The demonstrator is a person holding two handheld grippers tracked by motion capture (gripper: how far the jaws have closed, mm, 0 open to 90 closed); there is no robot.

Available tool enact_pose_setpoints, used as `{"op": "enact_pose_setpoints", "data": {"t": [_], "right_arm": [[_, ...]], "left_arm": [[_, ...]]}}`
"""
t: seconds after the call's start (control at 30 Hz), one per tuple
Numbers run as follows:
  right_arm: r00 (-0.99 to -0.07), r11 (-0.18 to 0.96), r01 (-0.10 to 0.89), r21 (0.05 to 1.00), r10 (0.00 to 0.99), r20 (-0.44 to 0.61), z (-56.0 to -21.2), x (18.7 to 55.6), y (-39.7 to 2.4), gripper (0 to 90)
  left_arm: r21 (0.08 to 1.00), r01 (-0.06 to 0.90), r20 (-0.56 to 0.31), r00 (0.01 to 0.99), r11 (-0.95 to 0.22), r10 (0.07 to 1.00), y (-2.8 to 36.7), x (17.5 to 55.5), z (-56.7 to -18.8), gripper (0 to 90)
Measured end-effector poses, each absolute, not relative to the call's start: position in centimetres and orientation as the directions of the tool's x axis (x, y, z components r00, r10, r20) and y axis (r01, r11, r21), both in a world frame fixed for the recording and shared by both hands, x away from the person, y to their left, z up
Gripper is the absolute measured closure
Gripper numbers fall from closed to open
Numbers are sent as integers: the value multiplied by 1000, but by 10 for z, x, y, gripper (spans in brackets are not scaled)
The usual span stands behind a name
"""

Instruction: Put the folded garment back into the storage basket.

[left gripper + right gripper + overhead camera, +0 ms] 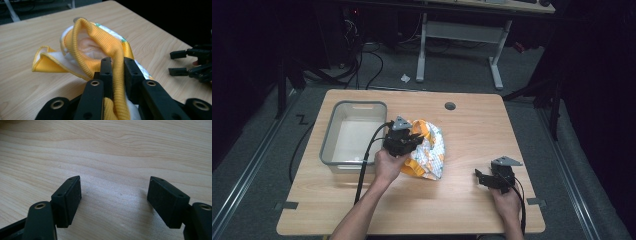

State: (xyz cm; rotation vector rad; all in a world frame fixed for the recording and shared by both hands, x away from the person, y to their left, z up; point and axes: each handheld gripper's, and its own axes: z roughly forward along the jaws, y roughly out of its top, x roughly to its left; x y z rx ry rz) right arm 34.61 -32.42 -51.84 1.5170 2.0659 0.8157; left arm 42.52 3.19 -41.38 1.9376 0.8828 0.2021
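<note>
Left gripper (408,141) clamped on cloth (428,150): in the left gripper view both jaws pinch the yellow ribbed hem (117,75), which runs up between the pads and loops over the top of the bundle. Cloth is a bunched garment, yellow trim with white patterned fabric, a flat yellow-edged corner (43,62) sticking out to one side onto the table (462,200). High view puts the cloth mid-table, just beside the right wall of the grey bin (328,140), not in it; bin sits at the left half of the table. Left hand (387,165) grips the tool body, cable trailing back along the forearm. Right gripper (482,176) sits near the front right of the table, well apart from the cloth, jaws spread wide with bare wood between them in the right gripper view, holding nothing. Right hand (507,200) behind it, near the table edge. Right gripper also shows at the far right of the left gripper view (175,62), jaws apart. Round grommet hole (450,106) near the far edge of the table, beyond the cloth.
</note>
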Motion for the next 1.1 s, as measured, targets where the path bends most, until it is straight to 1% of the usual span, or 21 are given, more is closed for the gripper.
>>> {"op": "enact_pose_setpoints", "data": {"t": [0.3, 0.63, 0.7, 0.93, 1.1], "right_arm": [[-296, 221, 690, 689, 955, -10, -518, 346, -324, 277], [-295, 221, 691, 689, 955, -10, -518, 346, -324, 277], [-296, 221, 690, 689, 955, -10, -518, 346, -324, 277], [-295, 221, 690, 689, 955, -10, -518, 346, -324, 277], [-295, 221, 691, 689, 955, -10, -518, 346, -324, 277]], "left_arm": [[836, 474, -200, 732, -276, 651, 42, 426, -401, 791], [849, 473, -221, 723, -235, 655, 63, 424, -390, 791], [850, 479, -236, 719, -219, 653, 68, 425, -389, 790], [847, 485, -242, 715, -215, 656, 74, 426, -386, 791], [855, 472, -227, 715, -216, 662, 80, 426, -380, 791]]}}
